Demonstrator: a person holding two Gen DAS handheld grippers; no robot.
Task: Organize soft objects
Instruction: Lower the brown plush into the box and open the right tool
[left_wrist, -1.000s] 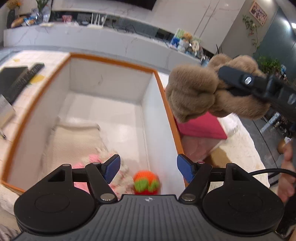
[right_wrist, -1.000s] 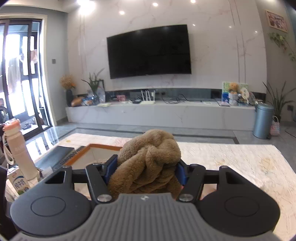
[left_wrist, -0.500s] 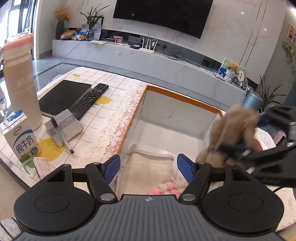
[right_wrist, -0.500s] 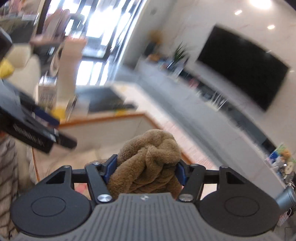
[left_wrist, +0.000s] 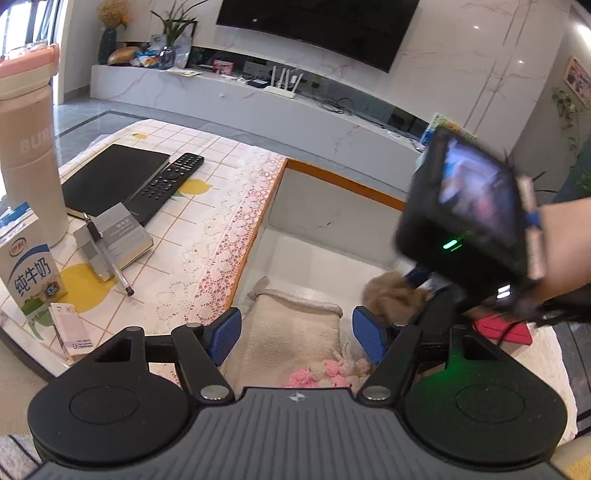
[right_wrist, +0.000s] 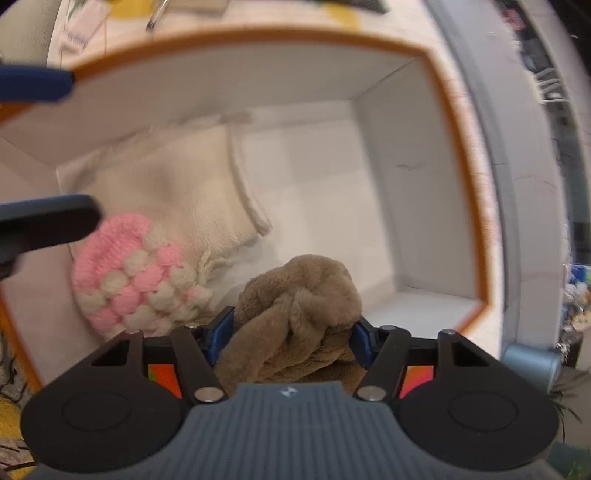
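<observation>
Bunching between the blue pads of the right gripper, a brown fuzzy plush cloth is clamped from both sides and hangs over the open white box with an orange rim, near its front right part; in the left wrist view the same brown bundle shows low inside the box, under the blurred black body of the right gripper. On the box floor lies a cream fleecy folded cloth, and beside it, toward the near corner, a pink and cream knitted bobble piece; whether the brown cloth touches the floor cannot be told. The left gripper stands with its blue pads apart and nothing between them, hovering at the near edge of the box above the cream cloth. Left of the box, on the worktop with its lace-patterned, lemon-printed covering, lie a black remote control, a black flat notebook, a grey booklet with a pen across it, a white and blue milk carton and a tall beige bottle with a pink lid.
</observation>
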